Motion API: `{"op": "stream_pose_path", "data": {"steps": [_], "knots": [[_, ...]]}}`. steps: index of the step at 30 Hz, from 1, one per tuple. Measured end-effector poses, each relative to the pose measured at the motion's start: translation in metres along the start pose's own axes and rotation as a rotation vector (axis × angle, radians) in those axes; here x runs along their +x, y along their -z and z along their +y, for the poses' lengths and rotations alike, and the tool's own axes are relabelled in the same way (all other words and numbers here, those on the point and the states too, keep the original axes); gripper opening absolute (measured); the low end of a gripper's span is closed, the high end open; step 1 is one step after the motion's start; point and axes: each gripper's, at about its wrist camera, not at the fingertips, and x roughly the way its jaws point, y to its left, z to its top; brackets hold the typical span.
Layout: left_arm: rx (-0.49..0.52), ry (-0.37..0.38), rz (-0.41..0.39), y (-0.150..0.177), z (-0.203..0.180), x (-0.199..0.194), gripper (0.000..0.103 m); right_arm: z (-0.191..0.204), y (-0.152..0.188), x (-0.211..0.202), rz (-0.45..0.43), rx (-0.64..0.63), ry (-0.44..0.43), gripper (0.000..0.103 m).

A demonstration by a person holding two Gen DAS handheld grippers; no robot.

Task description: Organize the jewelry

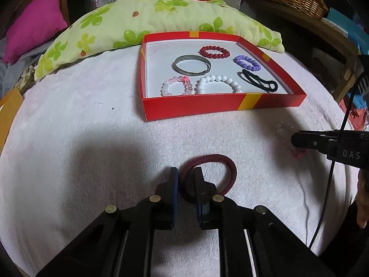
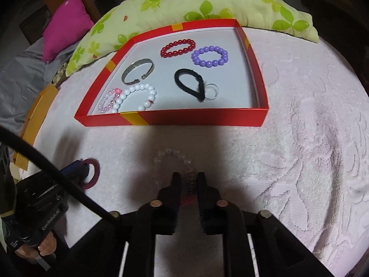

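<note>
My left fingers [image 1: 184,173] are nearly closed, pinching the maroon hair tie [image 1: 215,161] flat on the pink towel [image 1: 92,138]. My right fingers [image 2: 188,176] stand narrowly apart around the clear bead bracelet [image 2: 171,159]; whether they grip it I cannot tell. I should lift both straight up before carrying to the red box [image 1: 207,108] at 12 o'clock, setting down clear of the white beads [image 1: 219,82].

Bracelets [image 1: 214,52] in box [image 1: 198,107], pillow [image 1: 129,23] behind, hair tie [image 1: 221,161] before
</note>
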Motion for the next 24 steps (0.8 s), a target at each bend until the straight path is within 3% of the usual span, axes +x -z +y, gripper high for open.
{"op": "stream_pose_path", "data": {"steps": [2,10,12,16,20,24], "knots": [[-0.005,0.007,0.003,0.000,0.001,0.001,0.014,0.005,0.001,0.002,-0.007,-0.025,0.005,0.026],[-0.037,0.018,0.002,0.001,0.002,0.002,0.016,0.020,0.013,0.005,-0.082,-0.117,0.090,0.024],[-0.056,0.035,0.002,0.001,0.003,0.002,0.021,0.025,0.015,0.006,-0.089,-0.130,0.119,0.024],[-0.001,0.109,0.005,0.003,-0.010,0.003,0.068,0.026,0.017,0.006,-0.109,-0.116,0.138,0.024],[0.117,0.013,-0.014,0.008,-0.031,0.004,0.072,0.019,0.023,0.004,-0.149,-0.105,0.106,0.024],[0.092,0.035,-0.016,0.007,-0.026,0.004,0.072,0.012,0.023,0.002,-0.153,-0.058,0.069,0.024]]}}
